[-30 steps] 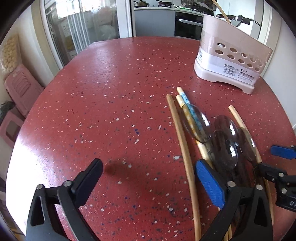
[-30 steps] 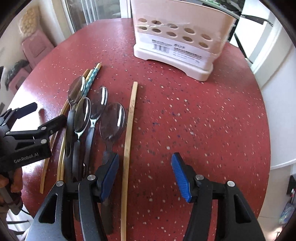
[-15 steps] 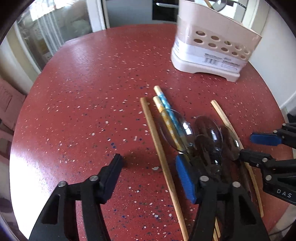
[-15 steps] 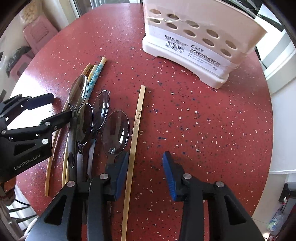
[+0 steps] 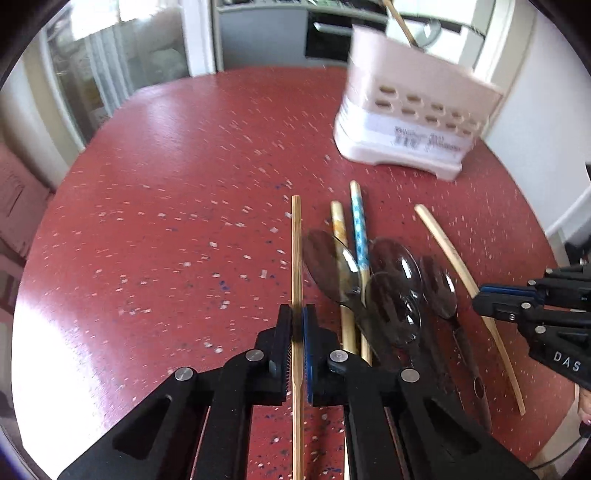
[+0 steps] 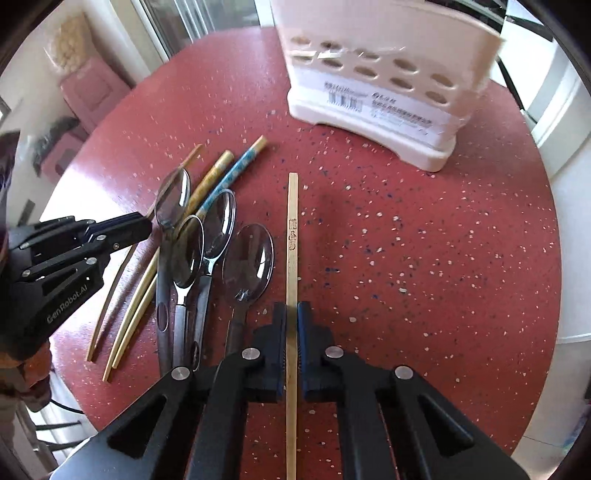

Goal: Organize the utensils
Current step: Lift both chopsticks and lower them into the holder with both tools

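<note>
On the red speckled table (image 5: 166,221) lie several dark spoons (image 5: 391,295) and chopsticks. My left gripper (image 5: 296,325) is shut on the leftmost bamboo chopstick (image 5: 296,236). My right gripper (image 6: 291,317) is shut on the rightmost pale bamboo chopstick (image 6: 292,229). Between them lie the spoons (image 6: 207,240), a blue patterned chopstick (image 6: 236,170) and a yellow patterned chopstick (image 6: 214,173). The pink-white utensil holder (image 5: 417,122) stands at the far right of the table; it also shows in the right wrist view (image 6: 384,74).
The holder has a chopstick and a spoon (image 5: 424,29) standing in it. Each gripper shows in the other's view: the right one (image 5: 535,306), the left one (image 6: 74,251). The table edge curves close on the right (image 6: 554,258). Pink stools (image 6: 92,92) stand beyond the left edge.
Both grippers have closed: the left one shifted right onto the leftmost chopstick, the right one shifted left onto the rightmost chopstick. Both were open before.
</note>
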A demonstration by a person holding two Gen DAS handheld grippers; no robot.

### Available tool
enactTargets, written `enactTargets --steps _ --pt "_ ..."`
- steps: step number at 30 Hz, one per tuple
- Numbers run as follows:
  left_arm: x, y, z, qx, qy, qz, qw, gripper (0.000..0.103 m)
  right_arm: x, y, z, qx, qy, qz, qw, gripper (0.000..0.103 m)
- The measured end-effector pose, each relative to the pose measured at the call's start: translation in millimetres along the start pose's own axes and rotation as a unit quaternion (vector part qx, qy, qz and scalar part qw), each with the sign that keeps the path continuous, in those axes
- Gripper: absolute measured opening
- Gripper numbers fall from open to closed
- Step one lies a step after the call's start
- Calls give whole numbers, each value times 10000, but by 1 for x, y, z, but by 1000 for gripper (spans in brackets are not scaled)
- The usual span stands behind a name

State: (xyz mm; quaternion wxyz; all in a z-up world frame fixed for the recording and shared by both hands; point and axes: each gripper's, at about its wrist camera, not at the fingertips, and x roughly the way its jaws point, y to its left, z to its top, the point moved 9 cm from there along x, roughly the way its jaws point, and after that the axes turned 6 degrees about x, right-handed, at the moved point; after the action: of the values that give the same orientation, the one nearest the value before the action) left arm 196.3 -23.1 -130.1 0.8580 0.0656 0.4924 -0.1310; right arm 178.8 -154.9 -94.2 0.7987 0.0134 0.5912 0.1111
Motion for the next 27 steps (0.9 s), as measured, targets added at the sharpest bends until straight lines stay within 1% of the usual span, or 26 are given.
enactTargets --steps 3,7,12,15,19,21,23,27 --pt "-19 3 4 -71 -393 52 9992 35 -16 -3 -1 23 -310 176 9994 6" --pt "-44 0 18 -89 -848 9 9964 35 -45 -9 4 102 -794 413 9959 6" --pt "-72 -6 41 -85 -1268 -32 9919 35 -88 -25 11 311 -1358 698 9878 6" --pt "-91 -10 57 -105 -1523 -108 9882 35 -106 -27 16 452 -1627 819 9822 6" --pt "-112 -11 84 -107 -1841 -195 9827 35 -134 -36 32 627 -2066 936 9719 6" --pt "-123 -16 103 -96 -2017 -249 9791 35 -150 -41 43 712 -2285 976 9660 6" --pt "-132 -17 116 -89 -2161 -263 9760 35 -159 -47 51 765 -2446 1001 9614 6" --pt "-148 -19 157 -198 -2473 -394 9679 35 -180 -56 73 907 -2814 1006 9500 6"
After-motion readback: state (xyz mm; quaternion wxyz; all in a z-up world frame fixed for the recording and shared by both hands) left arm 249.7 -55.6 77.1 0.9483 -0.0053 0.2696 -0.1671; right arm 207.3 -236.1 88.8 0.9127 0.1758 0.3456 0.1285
